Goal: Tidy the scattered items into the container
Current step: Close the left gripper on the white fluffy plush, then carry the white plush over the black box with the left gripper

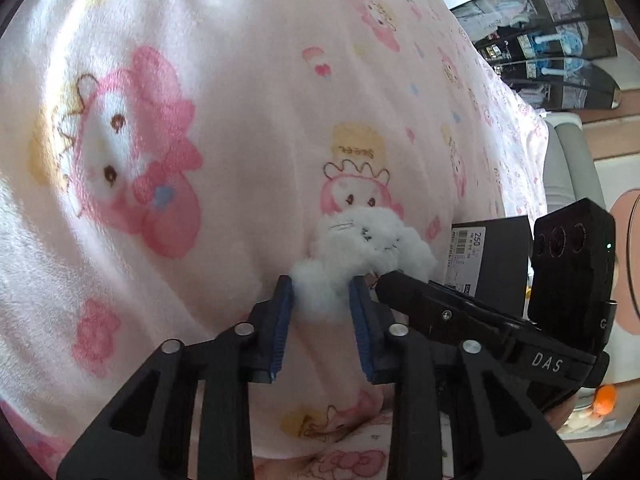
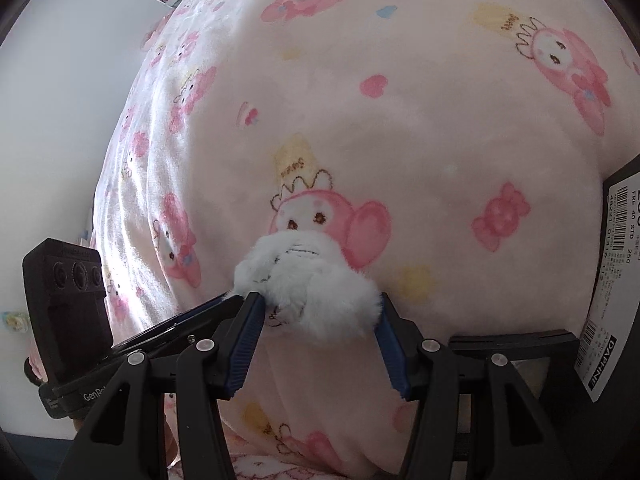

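Both grippers meet over a white fluffy plush toy (image 1: 360,252) that lies on a pink fleece blanket (image 1: 224,128) printed with cartoon characters, spread over a bed.

The left gripper (image 1: 322,288) points steeply down at the blanket. Its blue-padded jaws stand partly apart, and a tuft at one end of the toy sits between them; the pads touch the fur on both sides, but whether they truly pinch it cannot be told.

The right gripper (image 2: 320,308) is also angled steeply down and comes in from the opposite side, its black body crossing the lower right of the left wrist view. Its jaws stand wider, with the main fluffy body of the toy filling the gap between the blue pads; the fur meets both pads, so it appears to clasp the toy. In the right wrist view the left gripper's fingers reach in from the lower left to the toy's edge.

A black cardboard box (image 2: 616,280) with a white barcode label lies on the blanket just beside the toy, close to the right gripper. The toy is outside the box.
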A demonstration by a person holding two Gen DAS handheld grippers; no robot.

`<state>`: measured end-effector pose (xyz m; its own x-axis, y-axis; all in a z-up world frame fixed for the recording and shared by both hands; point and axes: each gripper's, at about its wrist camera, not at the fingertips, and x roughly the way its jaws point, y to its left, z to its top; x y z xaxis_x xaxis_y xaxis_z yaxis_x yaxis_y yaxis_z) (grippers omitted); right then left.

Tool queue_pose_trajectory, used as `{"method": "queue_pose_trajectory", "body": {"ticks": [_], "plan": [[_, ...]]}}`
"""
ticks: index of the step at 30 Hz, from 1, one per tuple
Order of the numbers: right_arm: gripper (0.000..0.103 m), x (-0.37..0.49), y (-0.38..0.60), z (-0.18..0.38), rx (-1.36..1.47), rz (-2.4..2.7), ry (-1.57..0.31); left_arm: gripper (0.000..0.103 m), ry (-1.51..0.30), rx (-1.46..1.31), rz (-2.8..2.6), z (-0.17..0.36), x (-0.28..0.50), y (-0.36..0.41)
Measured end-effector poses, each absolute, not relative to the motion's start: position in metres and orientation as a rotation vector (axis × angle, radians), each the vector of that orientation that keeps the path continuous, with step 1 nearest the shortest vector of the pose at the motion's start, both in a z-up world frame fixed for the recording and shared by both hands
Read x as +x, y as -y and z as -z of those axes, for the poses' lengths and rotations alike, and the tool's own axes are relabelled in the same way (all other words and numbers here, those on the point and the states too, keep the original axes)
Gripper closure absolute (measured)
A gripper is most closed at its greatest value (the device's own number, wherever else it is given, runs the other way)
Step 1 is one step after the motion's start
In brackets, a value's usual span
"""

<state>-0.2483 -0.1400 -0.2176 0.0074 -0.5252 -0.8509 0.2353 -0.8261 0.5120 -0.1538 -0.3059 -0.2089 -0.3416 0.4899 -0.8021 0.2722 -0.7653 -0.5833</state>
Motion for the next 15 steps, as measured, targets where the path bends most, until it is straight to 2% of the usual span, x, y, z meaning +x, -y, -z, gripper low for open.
{"method": "queue_pose_trajectory", "body": {"ticks": [3,10,15], "plan": [[0.054,-0.233,0.139,0.195,1.687,1.906,0.254,0.077,0.866,-1.647,-2.347,0.172,-0.146,0.293],[0.055,-0.202,0.102,0.127,1.502,2.02,0.348,0.077,0.784,-1.471,-2.389,0.108,-0.123,0.267],[0.055,-0.172,0.047,0.088,1.4,2.123,0.462,0.077,0.683,-1.381,-2.324,0.077,-0.116,0.219]]}}
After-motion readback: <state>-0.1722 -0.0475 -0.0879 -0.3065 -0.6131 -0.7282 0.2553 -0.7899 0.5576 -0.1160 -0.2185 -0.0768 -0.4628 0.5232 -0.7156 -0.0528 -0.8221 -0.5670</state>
